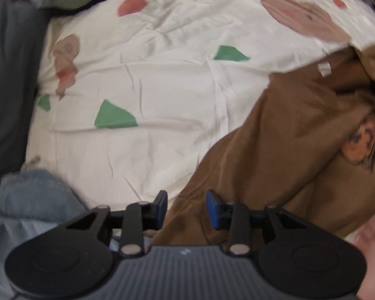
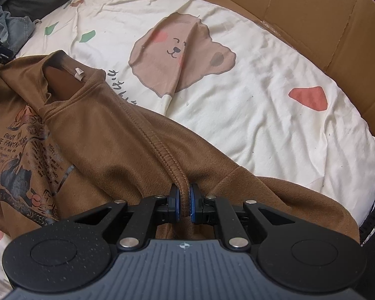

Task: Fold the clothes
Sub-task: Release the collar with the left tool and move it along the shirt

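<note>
Pinching a stitched seam of the brown sweatshirt [image 2: 117,135], the right gripper [image 2: 184,203] has its blue pads closed tight on a ridge of fabric that runs away from its fingertips toward the collar [image 2: 70,80]. Ahead and to the left of that gripper, the garment's printed front lies rumpled, and beyond it spreads the cream bedsheet [image 2: 250,115] with its bear print, a cardboard box [image 2: 312,12] rising at the far edge.

The left gripper [image 1: 186,208] stands partly open with nothing between its jaws; the sweatshirt's edge lies just below and to the right of its fingertips, with bare sheet ahead and some denim [image 1: 30,195] off to its left. Whether its pads touch the cloth cannot be told, as the view is blurred.

Judging from this, the main risk is a lopsided fold. Only one side of the garment is held, so any lift or pull by the right gripper alone would drag the loose half and bunch it further. The pinch sits on a thin seam ridge, which could slip out under tension. If the left gripper closes where it now hovers, it may catch only a single layer at the very edge, or the sheet with it.
</note>
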`<action>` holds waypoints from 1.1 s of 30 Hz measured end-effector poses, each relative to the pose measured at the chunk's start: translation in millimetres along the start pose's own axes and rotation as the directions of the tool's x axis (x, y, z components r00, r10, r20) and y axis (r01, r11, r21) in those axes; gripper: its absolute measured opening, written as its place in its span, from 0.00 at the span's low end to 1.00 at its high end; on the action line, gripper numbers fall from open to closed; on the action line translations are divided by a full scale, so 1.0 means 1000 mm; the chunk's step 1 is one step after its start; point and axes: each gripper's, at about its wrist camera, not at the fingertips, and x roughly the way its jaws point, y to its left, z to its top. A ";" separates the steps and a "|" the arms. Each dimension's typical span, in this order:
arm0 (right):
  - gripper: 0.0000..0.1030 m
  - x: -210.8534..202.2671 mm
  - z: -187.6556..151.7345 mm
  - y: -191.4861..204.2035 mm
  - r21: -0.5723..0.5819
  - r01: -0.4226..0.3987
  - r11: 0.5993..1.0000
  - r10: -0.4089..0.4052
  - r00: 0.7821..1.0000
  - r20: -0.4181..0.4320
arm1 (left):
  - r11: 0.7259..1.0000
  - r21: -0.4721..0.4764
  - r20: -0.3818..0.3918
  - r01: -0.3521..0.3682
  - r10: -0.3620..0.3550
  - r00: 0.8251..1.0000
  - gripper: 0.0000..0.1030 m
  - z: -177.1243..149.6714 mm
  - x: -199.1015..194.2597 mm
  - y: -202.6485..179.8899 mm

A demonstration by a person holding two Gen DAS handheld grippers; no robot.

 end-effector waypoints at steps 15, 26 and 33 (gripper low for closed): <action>0.06 0.002 -0.002 0.000 -0.002 -0.009 1.000 0.009 1.000 -0.013 | 0.954 0.288 -0.096 0.087 -0.062 0.993 0.30 0.020 0.000 0.010; 0.06 0.002 -0.002 -0.001 0.002 -0.013 1.000 0.013 1.000 -0.013 | 0.932 0.323 -0.158 0.164 -0.118 0.980 0.30 0.023 0.024 0.000; 0.06 0.002 -0.003 -0.001 0.000 -0.014 1.000 0.014 1.000 -0.013 | 0.923 0.306 -0.170 0.233 -0.188 0.967 0.28 0.023 0.030 0.002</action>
